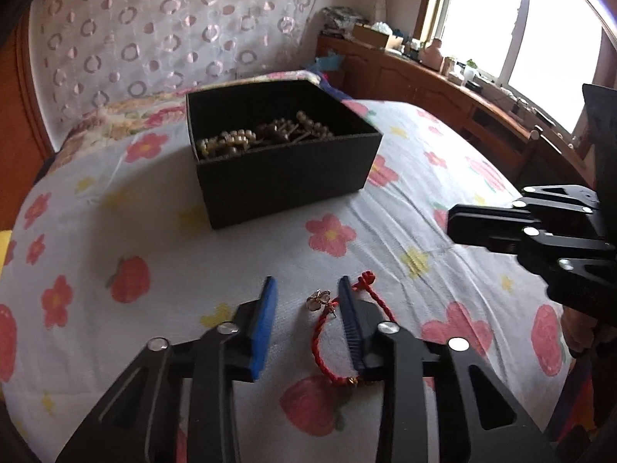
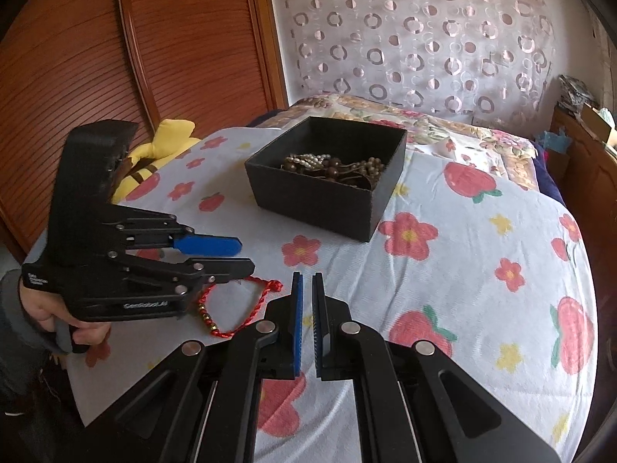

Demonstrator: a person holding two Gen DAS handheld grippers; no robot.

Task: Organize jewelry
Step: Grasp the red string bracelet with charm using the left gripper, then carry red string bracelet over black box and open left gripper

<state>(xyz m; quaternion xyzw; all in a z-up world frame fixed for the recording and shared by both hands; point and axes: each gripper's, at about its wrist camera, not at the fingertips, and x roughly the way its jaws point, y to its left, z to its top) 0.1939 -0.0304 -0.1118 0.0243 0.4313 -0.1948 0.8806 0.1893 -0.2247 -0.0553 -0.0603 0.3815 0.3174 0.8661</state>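
Note:
A black open box (image 1: 285,177) holding several bead strings (image 1: 246,139) sits on the flowered bedsheet; it also shows in the right wrist view (image 2: 327,200). A red cord bracelet (image 1: 320,347) with small gold beads lies on the sheet, and a small gold earring (image 1: 318,299) lies beside it. My left gripper (image 1: 306,289) is open, low over the sheet, its fingers either side of the earring and part of the cord. In the right wrist view the left gripper (image 2: 239,256) hovers over the bracelet (image 2: 235,308). My right gripper (image 2: 307,281) is nearly closed and empty; it also shows at the right of the left wrist view (image 1: 459,223).
The bed is covered by a white sheet with red flowers and strawberries (image 2: 482,270). A yellow plush toy (image 2: 162,146) lies at the bed's left edge by a wooden wardrobe (image 2: 115,58). A wooden sideboard with clutter (image 1: 424,65) runs under the window.

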